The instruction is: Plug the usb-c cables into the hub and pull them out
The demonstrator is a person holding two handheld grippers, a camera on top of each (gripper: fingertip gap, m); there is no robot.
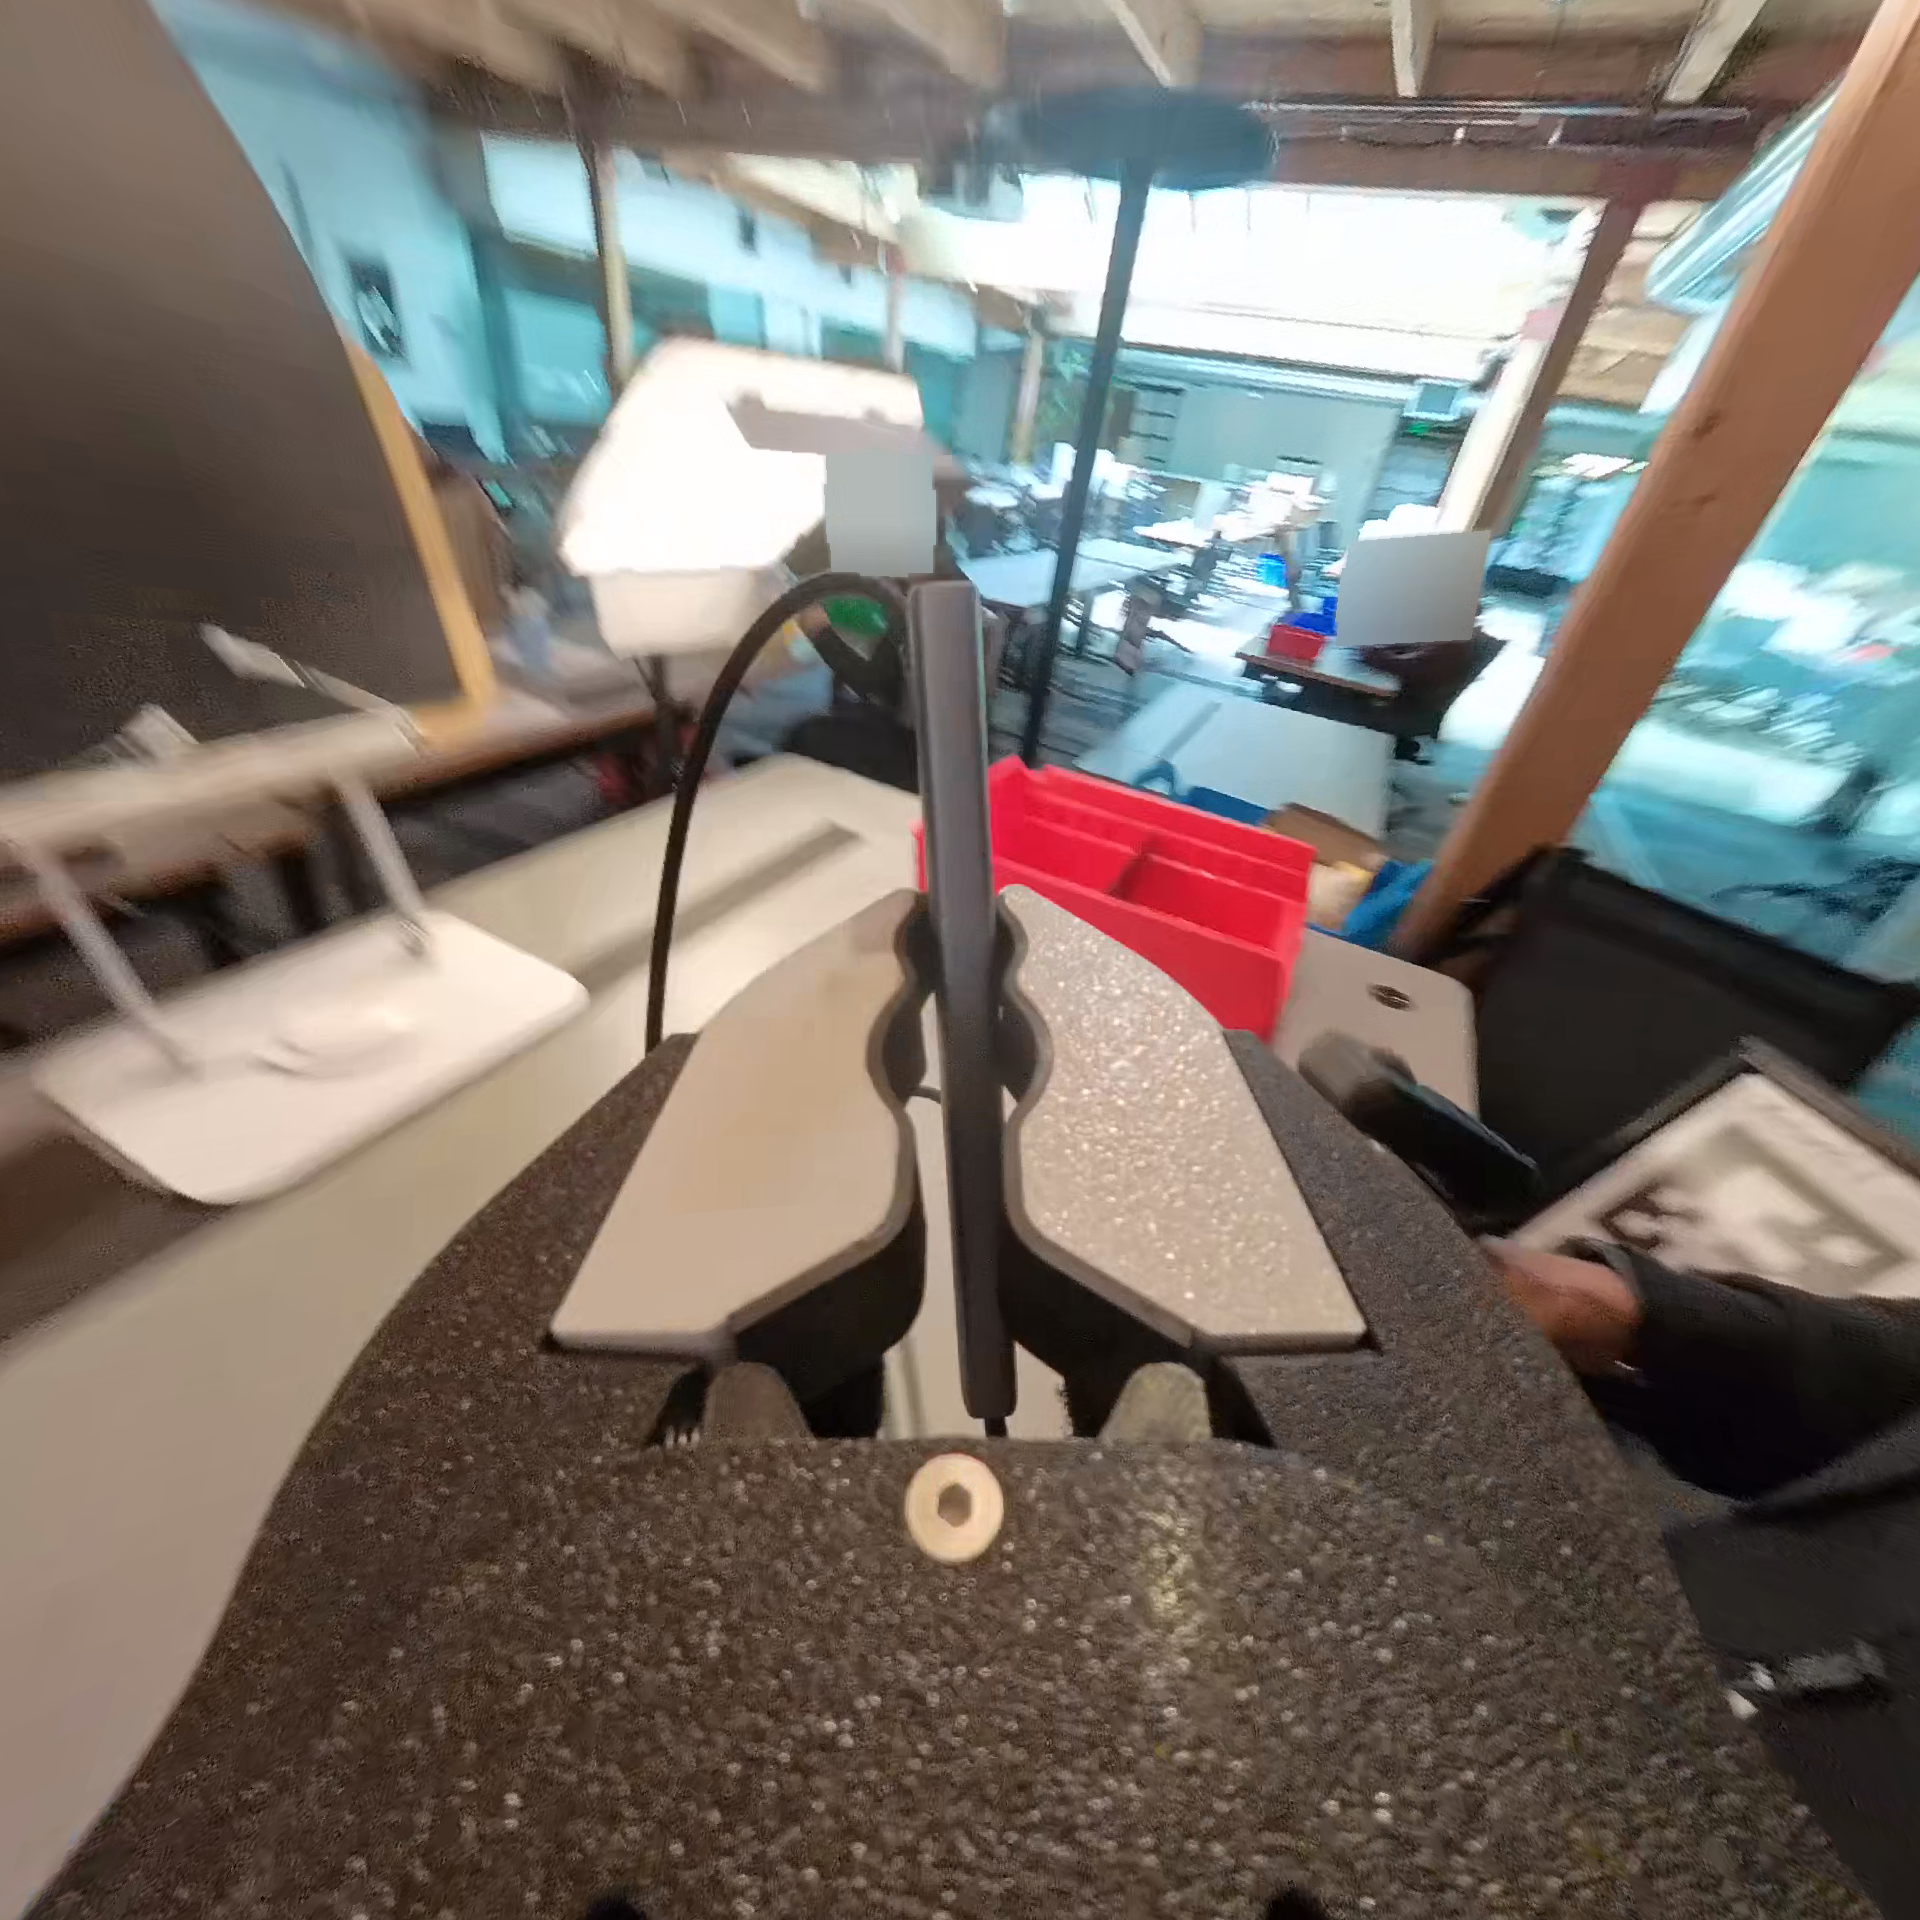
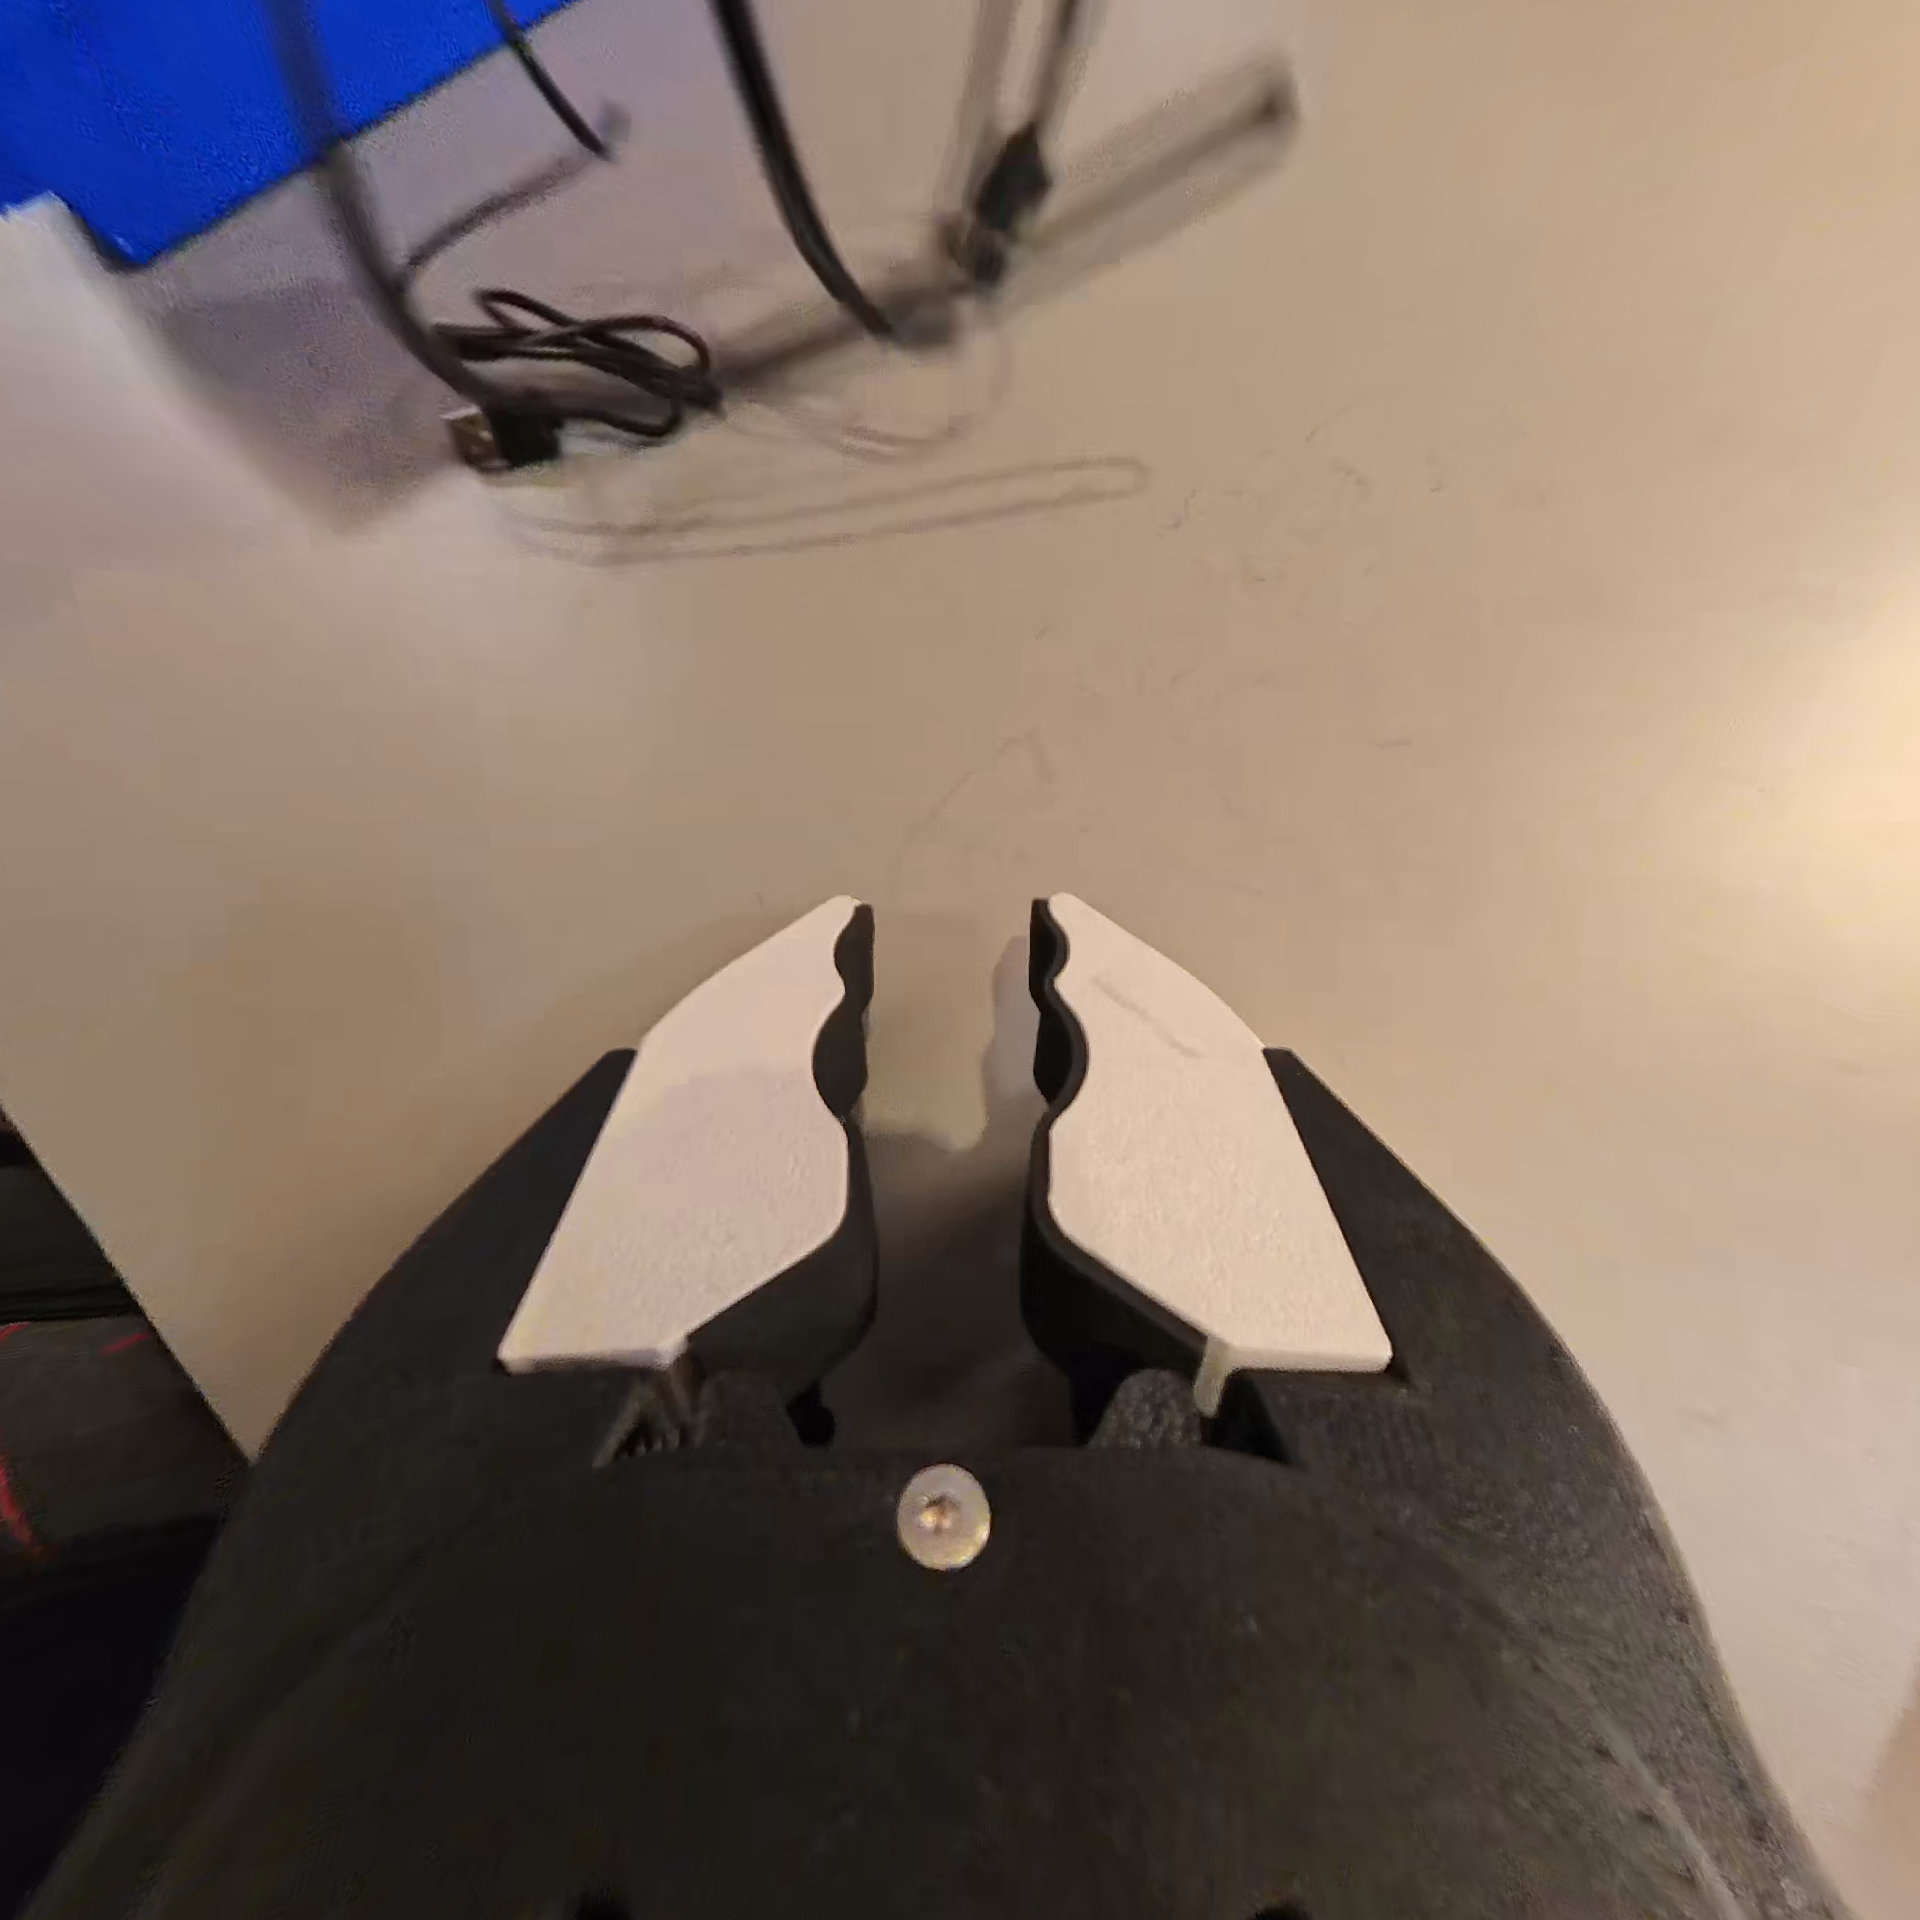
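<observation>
My left gripper (image 1: pixel 958 940) is shut on a thin dark grey hub (image 1: pixel 951 790), held edge-on and raised above the table. The hub sticks out past the fingertips. A black cable (image 1: pixel 686 790) arcs from the hub's far end down to the left. My right gripper (image 2: pixel 951 914) is open and empty, pointing down at the beige table (image 2: pixel 1351 675). A coiled black cable (image 2: pixel 582 364) with a plug lies on the table far ahead to the left. More black cables (image 2: pixel 810 239) hang blurred at the top of the right wrist view.
A red bin (image 1: pixel 1164 894) stands behind the hub. A white laptop stand (image 1: pixel 312 1049) sits at the left, and also shows blurred in the right wrist view (image 2: pixel 1101 177). A blue bin (image 2: pixel 156 114) is at the top left. A person's hand (image 1: pixel 1579 1299) is at the right. The tips of one gripper are about 30 cm away from the tips of the other.
</observation>
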